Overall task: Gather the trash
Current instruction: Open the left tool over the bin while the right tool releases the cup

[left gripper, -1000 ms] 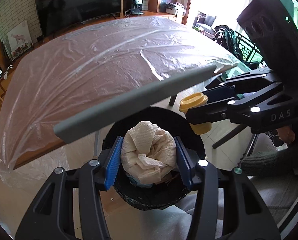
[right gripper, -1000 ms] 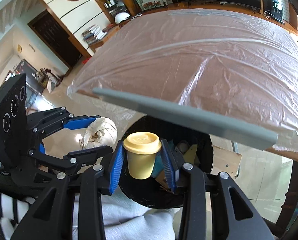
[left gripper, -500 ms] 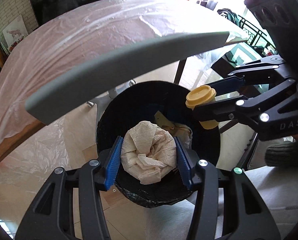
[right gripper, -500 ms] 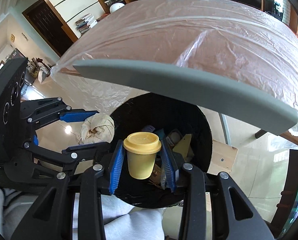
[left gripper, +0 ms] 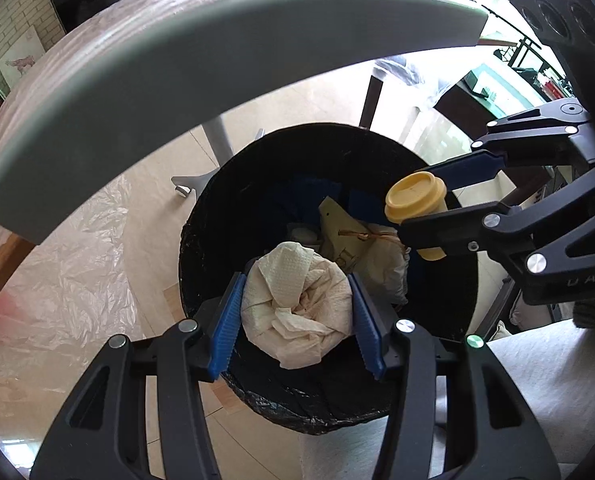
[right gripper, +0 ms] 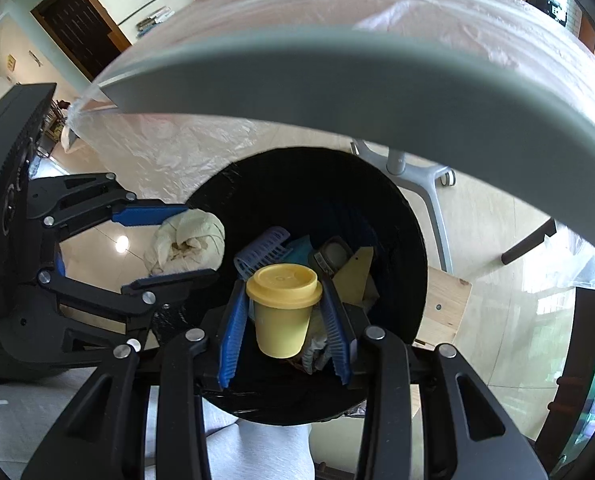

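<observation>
Two grippers hang over a round black-lined trash bin (left gripper: 201, 240); the left gripper (left gripper: 297, 316) is clamped on a crumpled white paper-towel wad (left gripper: 297, 304); the right gripper (right gripper: 285, 316), just beside it, is clamped on a yellow lidded plastic cup (right gripper: 282, 312); discarded scraps lie below both claws.

Both tools have come down toward the black bin (left gripper: 201, 248). The grey surface edge (left gripper: 225, 60), which a second ago ran across the middle of both views, now arcs across the top, and the bin mouth fills much more of the view. Left tool (left gripper: 297, 312) with its crumpled paper wad (left gripper: 297, 304) now sits over the bin opening, more bin contents showing. Right tool (right gripper: 285, 316) with its yellow lidded cup (right gripper: 283, 304) likewise lower, over the bin interior.
</observation>
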`<action>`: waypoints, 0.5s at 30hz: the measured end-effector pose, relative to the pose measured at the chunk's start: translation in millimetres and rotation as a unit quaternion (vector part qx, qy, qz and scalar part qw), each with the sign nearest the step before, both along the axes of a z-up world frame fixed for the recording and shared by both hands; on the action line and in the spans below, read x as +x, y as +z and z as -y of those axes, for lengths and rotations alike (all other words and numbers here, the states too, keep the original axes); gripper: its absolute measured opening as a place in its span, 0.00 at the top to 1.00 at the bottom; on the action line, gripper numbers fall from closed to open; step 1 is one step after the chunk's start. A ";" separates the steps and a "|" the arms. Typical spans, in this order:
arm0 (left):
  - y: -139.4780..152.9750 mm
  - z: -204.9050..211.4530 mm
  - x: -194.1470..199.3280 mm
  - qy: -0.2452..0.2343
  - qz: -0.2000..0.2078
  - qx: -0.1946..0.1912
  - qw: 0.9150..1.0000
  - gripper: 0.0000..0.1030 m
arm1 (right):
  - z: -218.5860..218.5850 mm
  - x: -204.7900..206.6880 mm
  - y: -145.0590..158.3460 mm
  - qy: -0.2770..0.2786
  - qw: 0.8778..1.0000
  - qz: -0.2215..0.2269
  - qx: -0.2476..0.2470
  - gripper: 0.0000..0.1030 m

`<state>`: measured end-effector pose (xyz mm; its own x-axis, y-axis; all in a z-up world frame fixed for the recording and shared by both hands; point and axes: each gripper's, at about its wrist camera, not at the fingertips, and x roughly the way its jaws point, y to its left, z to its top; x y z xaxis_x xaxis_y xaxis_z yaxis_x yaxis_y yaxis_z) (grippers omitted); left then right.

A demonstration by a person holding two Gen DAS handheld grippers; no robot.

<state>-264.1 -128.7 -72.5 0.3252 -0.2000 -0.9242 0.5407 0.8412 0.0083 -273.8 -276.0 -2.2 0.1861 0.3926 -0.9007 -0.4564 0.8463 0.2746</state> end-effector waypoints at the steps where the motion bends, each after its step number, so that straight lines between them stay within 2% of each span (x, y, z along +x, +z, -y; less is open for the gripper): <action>1: -2.0 -0.5 1.8 0.004 -0.003 -0.001 1.000 0.49 | 0.4 1.4 -2.0 -0.001 1.000 -0.001 -0.002 0.64; 2: -2.9 -1.6 3.7 0.007 -0.008 -0.004 1.000 0.48 | 0.4 2.2 -4.9 -0.003 1.000 -0.003 -0.005 0.64; 3: -4.1 -1.3 4.9 0.009 -0.015 -0.007 1.000 0.36 | 0.1 2.6 -7.8 -0.006 1.000 -0.003 -0.010 0.62; 4: -5.8 -1.3 6.1 0.013 -0.020 -0.008 1.000 0.21 | -1.1 4.6 -9.8 -0.008 1.000 -0.004 -0.015 0.47; 5: -6.0 -1.3 6.4 0.016 -0.015 -0.003 1.000 0.16 | -1.9 5.6 -12.4 -0.010 1.000 -0.008 -0.019 0.38; 6: -4.9 -0.7 4.9 0.014 -0.007 0.000 1.000 0.15 | -1.4 5.4 -12.6 -0.013 1.000 -0.006 -0.016 0.29; 7: -5.5 -1.2 5.0 0.012 -0.005 0.001 1.000 0.15 | 0.2 4.0 -12.6 -0.014 1.000 -0.003 -0.012 0.27; 12: -1.5 -5.3 4.7 0.016 -0.013 -0.002 1.000 0.15 | 1.7 0.9 -7.4 0.001 1.000 -0.001 -0.026 0.24; 15: 21.3 -11.0 0.2 0.015 -0.012 -0.025 0.999 0.15 | 8.5 -5.2 17.7 0.015 1.000 0.008 -0.025 0.24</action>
